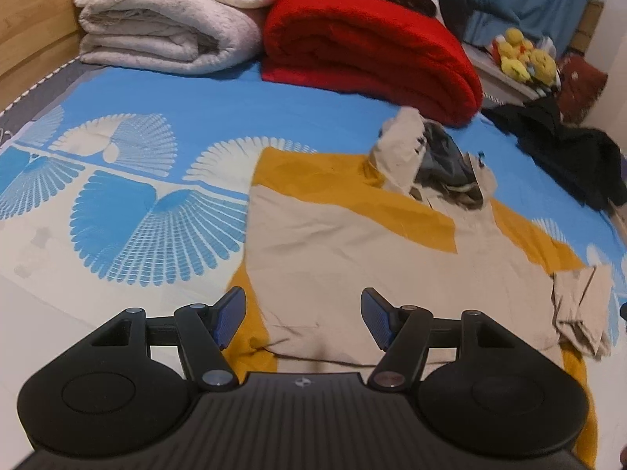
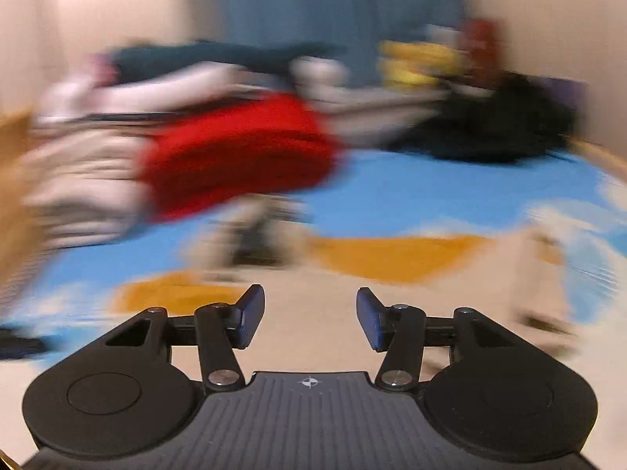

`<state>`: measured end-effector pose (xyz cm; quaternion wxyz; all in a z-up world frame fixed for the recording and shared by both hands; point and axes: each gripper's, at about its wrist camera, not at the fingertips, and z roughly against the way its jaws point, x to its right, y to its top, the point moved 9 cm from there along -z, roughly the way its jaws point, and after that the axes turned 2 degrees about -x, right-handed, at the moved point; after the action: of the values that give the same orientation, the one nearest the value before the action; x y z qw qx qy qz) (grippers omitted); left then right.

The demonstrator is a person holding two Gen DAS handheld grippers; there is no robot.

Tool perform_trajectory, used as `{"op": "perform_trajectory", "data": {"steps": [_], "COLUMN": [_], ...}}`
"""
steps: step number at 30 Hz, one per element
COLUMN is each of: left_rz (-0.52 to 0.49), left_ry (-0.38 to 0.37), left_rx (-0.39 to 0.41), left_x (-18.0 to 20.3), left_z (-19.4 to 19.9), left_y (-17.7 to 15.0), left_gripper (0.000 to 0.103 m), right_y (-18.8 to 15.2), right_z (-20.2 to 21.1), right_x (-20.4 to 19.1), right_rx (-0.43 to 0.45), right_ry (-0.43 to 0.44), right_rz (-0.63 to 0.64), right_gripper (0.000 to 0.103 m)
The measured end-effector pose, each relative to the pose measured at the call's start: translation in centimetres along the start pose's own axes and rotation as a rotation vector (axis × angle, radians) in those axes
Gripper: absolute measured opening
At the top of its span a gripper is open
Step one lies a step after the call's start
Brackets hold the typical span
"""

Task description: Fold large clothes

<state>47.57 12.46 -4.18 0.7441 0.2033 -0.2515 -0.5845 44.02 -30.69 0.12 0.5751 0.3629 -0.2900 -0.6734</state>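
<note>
Across the bed [image 1: 321, 113] stretched a smooth blue sheet printed with pale fan-shaped feather motifs, its left side running along a wooden wall panel [image 1: 27, 19]. Behind the bed hung a blue curtain [image 1: 529, 0]. At the head end sat a thick, folded cream blanket [image 1: 168, 19], nubbly in texture, and just beside it a plush red blanket [image 1: 364, 62] folded into a fat roll. A crumpled black garment [image 1: 568, 149] lay near the right edge, with yellow stuffed toys [image 1: 521, 55] on a low shelf beyond it.

The large beige-and-mustard hooded garment [image 1: 352, 250] lay flat on the sheet toward the near, right half of the bed, hood pointing at the red blanket, its dark lining showing inside the opening. One sleeve was folded across the body; the other cuff lay bunched at the right side. The cloth looked matte and lightly creased.

The left gripper [image 1: 303, 313] hovered low over the garment's near hem, its blue ribbed pads spread wide and holding nothing. The right gripper [image 2: 309, 313] was also poised above the beige cloth with its fingers wide apart and empty; its view was heavily smeared, so little beyond blocks of colour could be made out.
</note>
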Motion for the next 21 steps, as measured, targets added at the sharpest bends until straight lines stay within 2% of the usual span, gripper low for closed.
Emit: {"op": "perform_trajectory", "data": {"steps": [1,3,5,9,13,15,16,17,19,21], "left_rz": [-0.01,-0.03,-0.04,-0.037,-0.044,-0.045,-0.044,-0.044,-0.045,-0.041], "left_ry": [0.0,0.006,0.013,0.028,0.029,0.03,0.03,0.03,0.033,0.035], "left_rx": [-0.004,-0.01,-0.018,-0.031,-0.032,-0.033,-0.032,-0.031,-0.028,-0.024], "left_x": [0.3,0.9,1.3,1.4,1.7,1.7,1.7,1.6,1.4,1.2], "left_z": [-0.3,-0.7,-1.3,-2.3,-2.7,-2.8,-2.9,-2.9,-2.7,-2.6], "left_y": [-0.2,-0.5,-0.6,-0.6,-0.3,-0.2,-0.1,-0.1,0.0,0.1], "left_gripper": [0.07,0.07,0.07,0.07,0.07,0.07,0.07,0.07,0.07,0.07], "right_y": [-0.6,-1.9,-3.4,-5.2,-6.3,-6.5,-6.0,-5.2,-2.7,0.7], "right_z": [-1.1,-2.9,-4.3,-7.3,-9.0,-9.5,-9.2,-8.8,-7.5,-5.6], "right_x": [2.9,8.5,12.3,15.3,15.2,13.9,13.7,12.8,10.9,6.8], "right_rx": [-0.025,-0.077,-0.14,-0.216,-0.245,-0.241,-0.224,-0.194,-0.083,0.068], "right_ry": [-0.072,-0.118,-0.177,-0.121,-0.143,-0.138,-0.148,-0.159,-0.198,-0.167], "right_rz": [-0.079,-0.294,-0.429,-0.627,-0.66,-0.678,-0.661,-0.624,-0.472,-0.24], "right_gripper": [0.054,0.054,0.055,0.054,0.051,0.007,0.005,0.004,0.003,0.002]}}
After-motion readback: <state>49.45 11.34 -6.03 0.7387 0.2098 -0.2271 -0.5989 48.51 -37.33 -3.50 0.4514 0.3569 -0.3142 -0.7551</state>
